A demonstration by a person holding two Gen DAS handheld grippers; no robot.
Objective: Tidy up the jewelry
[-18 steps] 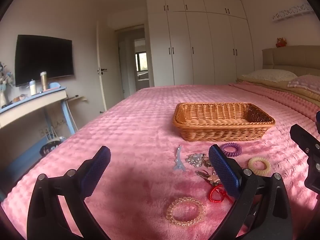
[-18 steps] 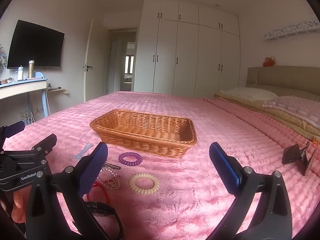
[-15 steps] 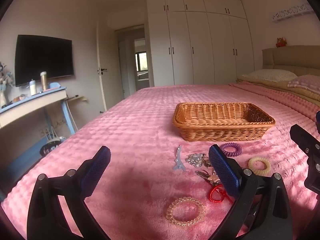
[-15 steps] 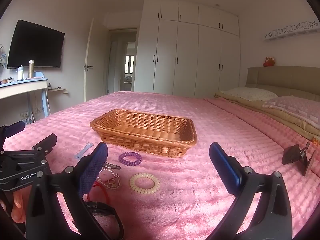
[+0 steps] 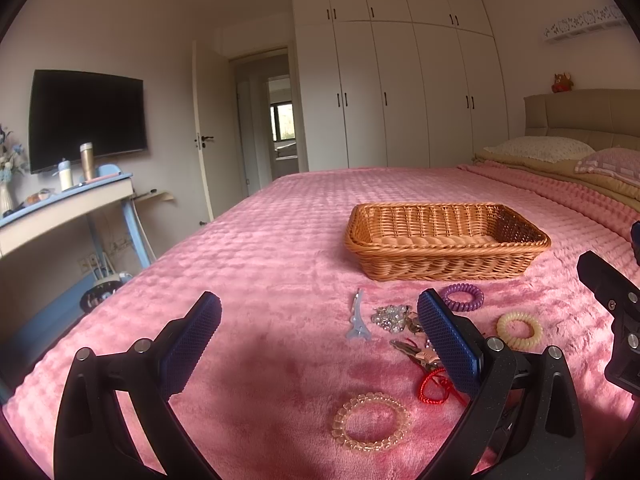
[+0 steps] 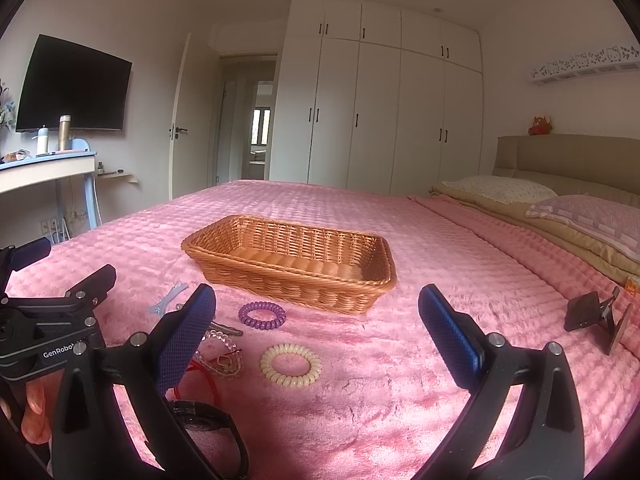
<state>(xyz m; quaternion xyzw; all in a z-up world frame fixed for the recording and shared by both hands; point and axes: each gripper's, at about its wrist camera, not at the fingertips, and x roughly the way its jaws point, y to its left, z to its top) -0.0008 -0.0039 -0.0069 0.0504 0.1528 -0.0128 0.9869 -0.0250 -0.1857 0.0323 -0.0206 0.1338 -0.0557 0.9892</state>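
Note:
An empty wicker basket (image 5: 446,240) (image 6: 292,264) sits on the pink bedspread. In front of it lie a purple spiral hair tie (image 5: 463,297) (image 6: 262,315), a cream spiral hair tie (image 5: 519,330) (image 6: 291,365), a light blue hair clip (image 5: 357,318) (image 6: 167,299), a sparkly crystal piece (image 5: 390,316), a clear bead bracelet (image 5: 371,422), a red cord bracelet (image 5: 434,387) (image 6: 200,376) and a black watch (image 6: 208,426). My left gripper (image 5: 320,344) is open and empty, low over the bedspread left of the pile. My right gripper (image 6: 316,336) is open and empty above the cream tie.
A black phone stand (image 6: 596,316) lies on the bed at the right. Pillows (image 6: 500,190) and the headboard are far right. A desk (image 5: 68,204) with bottles stands beyond the bed's left edge, under a wall TV (image 5: 86,118). White wardrobes (image 5: 400,92) fill the back wall.

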